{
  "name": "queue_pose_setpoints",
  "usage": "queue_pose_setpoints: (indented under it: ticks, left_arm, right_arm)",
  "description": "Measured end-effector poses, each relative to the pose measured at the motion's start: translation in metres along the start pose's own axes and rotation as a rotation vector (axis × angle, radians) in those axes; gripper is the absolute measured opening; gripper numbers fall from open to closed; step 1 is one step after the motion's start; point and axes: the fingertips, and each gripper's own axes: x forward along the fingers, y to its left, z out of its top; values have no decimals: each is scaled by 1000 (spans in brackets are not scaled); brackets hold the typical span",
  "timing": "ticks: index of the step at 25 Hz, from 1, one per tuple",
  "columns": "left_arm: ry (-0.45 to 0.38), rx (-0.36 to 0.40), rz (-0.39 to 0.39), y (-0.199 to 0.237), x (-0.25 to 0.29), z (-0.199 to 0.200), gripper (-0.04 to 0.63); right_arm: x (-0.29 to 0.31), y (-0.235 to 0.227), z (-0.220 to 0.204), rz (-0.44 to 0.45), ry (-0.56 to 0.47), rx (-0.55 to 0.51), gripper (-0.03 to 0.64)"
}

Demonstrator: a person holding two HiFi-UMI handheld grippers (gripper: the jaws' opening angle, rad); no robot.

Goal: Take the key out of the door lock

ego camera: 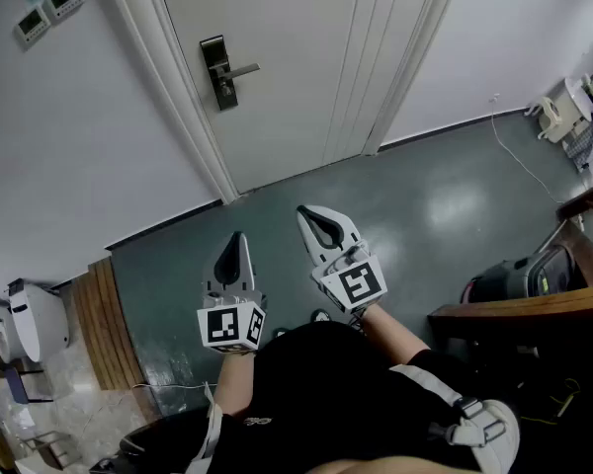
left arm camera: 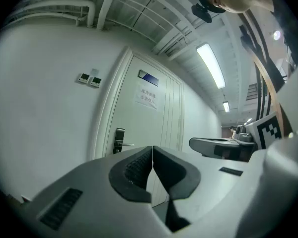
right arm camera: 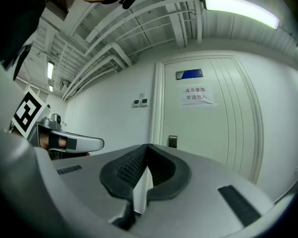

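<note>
Right gripper point(ego camera: 308, 212) closed; lock lever point(ego camera: 243, 69) points right; key seemingly indistinct.

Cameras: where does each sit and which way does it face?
Head view: on the person's head, looking steeply down at the floor and the door with its lock; shows torso, forearms, left gripper and right gripper.
Left gripper view: on the left gripper, level along its shut jaws toward the door; right gripper at right.
Right gripper view: on the right gripper, level along its shut jaws toward the door; left gripper at left.
Shared: all three see the door and lock.
</note>
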Motion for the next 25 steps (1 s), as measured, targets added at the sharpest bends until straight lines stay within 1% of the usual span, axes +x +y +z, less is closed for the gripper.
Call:
queue_pose_setpoints:
  ticks: [3,8,11,13,15,16,19,22,25]
  left_arm:
    - [5,13,0,4,-8,0,25]
    - [34,-7,0,12,-22,-8,25]
    - [44,-17,-6,21,-29,-16,25]
    - [49,-22,-11,26,-34,-18,25]
    - [48,-26,-14,31,-40,-20,25]
    - [47,-28,-12,34,-43,-21,25]
    - [55,-43,3,44,-47,-29,25]
    - [64,-59,26,55,-46,-34,25]
    - [70,-60,54,71,-39,-37,25]
  right_arm:
    - [0,8,-2,-5,16,29,8]
    - [1,23,-5,-9,16,36,8]
    - [4,35,-7,10,1,61,8]
    - [8,42,-13,25,15,83,14]
    - [10,48,-22,37,31,135,97]
    - [12,50,-27,42,35,169,120]
    - [18,51,-38,46,54,239,157]
    - [26,47,-45,42,68,251,207]
    - [40,41,-49,42,72,245,230]
